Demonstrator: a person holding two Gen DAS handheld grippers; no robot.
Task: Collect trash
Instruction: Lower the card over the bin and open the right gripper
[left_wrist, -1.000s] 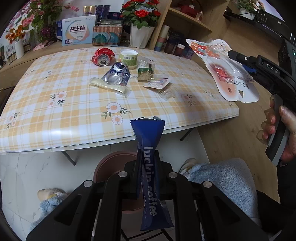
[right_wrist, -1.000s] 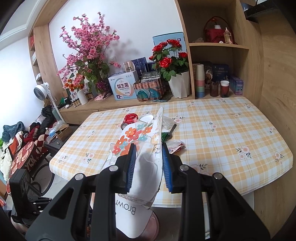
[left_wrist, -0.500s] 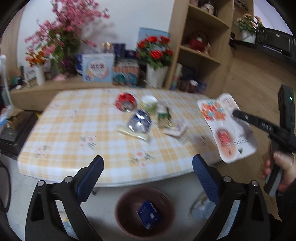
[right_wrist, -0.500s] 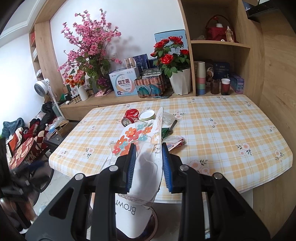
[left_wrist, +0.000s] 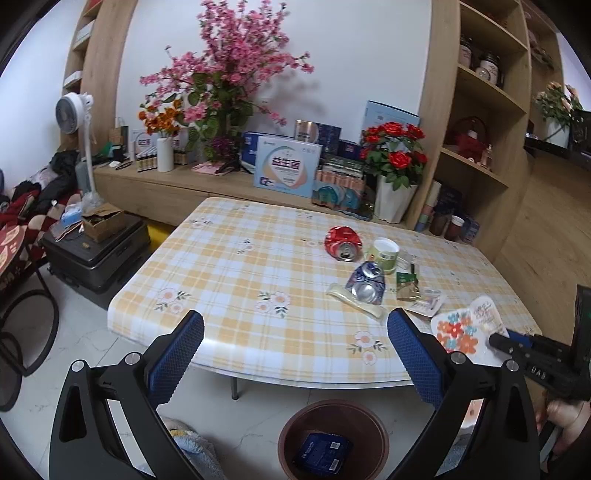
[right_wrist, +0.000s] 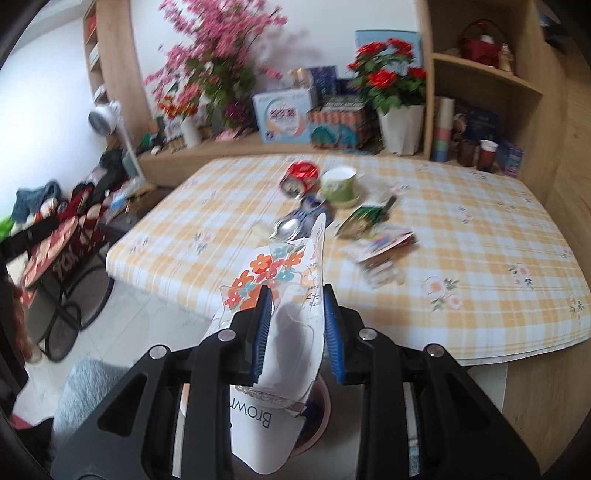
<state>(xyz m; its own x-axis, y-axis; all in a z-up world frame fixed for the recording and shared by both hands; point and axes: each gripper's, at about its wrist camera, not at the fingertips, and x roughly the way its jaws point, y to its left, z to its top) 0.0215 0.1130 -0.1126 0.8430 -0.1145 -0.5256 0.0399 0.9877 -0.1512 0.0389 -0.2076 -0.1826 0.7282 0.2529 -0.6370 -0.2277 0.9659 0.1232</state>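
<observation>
The right gripper (right_wrist: 297, 332) has its jaws clamped on a flowered white wrapper (right_wrist: 280, 295), whose long axis hangs down over the brown bin (left_wrist: 334, 439) below the desk (left_wrist: 236, 280) edge. The left gripper (left_wrist: 295, 354) is empty, jaws wide apart, facing the crushed cans (left_wrist: 365, 282).

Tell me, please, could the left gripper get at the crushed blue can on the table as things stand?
Probably yes: the left gripper is open and empty, and the crushed blue can lies just ahead near the table's front edge, with only a pale wrapper beside it.
</observation>
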